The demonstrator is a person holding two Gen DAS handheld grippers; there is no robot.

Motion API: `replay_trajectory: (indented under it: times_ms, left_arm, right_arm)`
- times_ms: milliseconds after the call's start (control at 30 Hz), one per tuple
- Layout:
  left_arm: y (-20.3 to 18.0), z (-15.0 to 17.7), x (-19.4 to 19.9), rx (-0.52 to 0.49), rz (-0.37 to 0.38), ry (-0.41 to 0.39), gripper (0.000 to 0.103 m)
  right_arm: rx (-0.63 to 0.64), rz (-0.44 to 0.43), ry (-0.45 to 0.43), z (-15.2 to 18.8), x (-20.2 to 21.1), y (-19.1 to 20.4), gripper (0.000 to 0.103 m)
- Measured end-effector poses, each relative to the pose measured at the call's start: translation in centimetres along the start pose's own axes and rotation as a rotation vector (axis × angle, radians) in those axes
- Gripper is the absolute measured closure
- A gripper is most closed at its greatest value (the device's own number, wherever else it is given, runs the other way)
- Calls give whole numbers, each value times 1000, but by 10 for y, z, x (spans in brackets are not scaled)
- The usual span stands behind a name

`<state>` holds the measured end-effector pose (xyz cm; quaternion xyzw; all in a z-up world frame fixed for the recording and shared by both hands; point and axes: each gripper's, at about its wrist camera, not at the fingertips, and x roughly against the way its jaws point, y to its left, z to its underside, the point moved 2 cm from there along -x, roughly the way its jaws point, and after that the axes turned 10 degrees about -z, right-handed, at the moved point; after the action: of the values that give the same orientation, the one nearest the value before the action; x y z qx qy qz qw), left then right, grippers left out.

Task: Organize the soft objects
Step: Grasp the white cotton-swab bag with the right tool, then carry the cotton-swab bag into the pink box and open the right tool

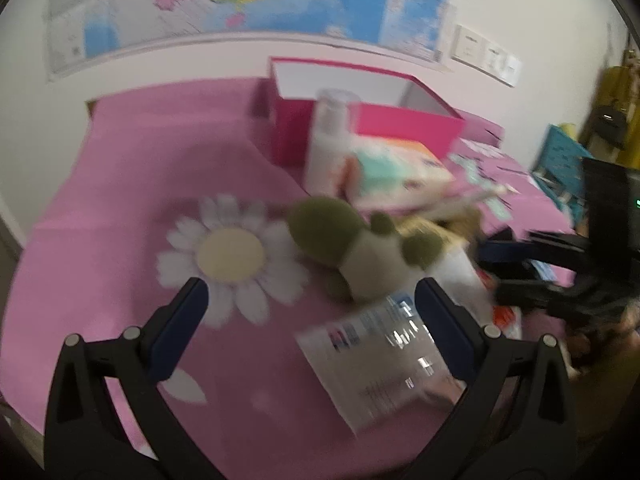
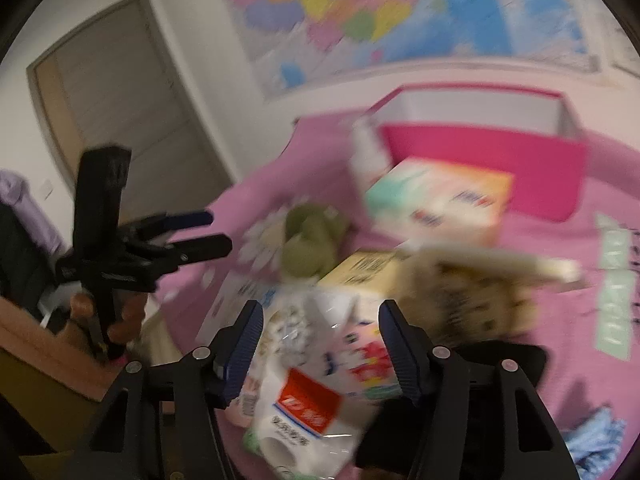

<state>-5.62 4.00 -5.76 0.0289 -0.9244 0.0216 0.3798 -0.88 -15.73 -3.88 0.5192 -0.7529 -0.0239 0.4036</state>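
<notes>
My left gripper (image 1: 310,296) hangs open over the pink bedspread, with nothing between its fingers. Just beyond it lie a white daisy cushion (image 1: 232,256) and a green and cream plush toy (image 1: 360,248). A clear plastic pack (image 1: 384,360) lies under its right finger. In the right wrist view my right gripper (image 2: 320,320) straddles a white bag of tissue rolls (image 2: 316,384), which fills the gap and touches both pads. A tan furry plush (image 2: 480,300) lies right of it, and the green plush toy (image 2: 312,240) sits behind. The picture is blurred.
An open pink box (image 1: 400,124) stands at the back, with a white bottle (image 1: 328,140) and a tissue box (image 1: 396,172) before it. A small cardboard box (image 2: 360,272), a green printed pack (image 2: 616,288) and blue cloth (image 2: 596,440) lie nearby. A hand holds the left gripper (image 2: 218,232) over the bed's left edge.
</notes>
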Motion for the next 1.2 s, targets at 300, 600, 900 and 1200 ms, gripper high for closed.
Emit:
replay_trajectory:
  times_ms: [300, 600, 900, 1200]
  left_arm:
    - [-15, 47, -23, -28, 156, 227, 34]
    - [-17, 48, -22, 23, 197, 217, 57]
    - [-13, 10, 4, 41, 226, 103, 64]
    - [-19, -69, 16, -38, 218, -50, 64]
  right_arm:
    - [-40, -48, 95, -1, -36, -15, 73]
    - [-22, -42, 72, -1, -37, -15, 94]
    - [28, -45, -32, -17, 4, -1, 95]
    - [57, -8, -162, -65, 39, -1, 95]
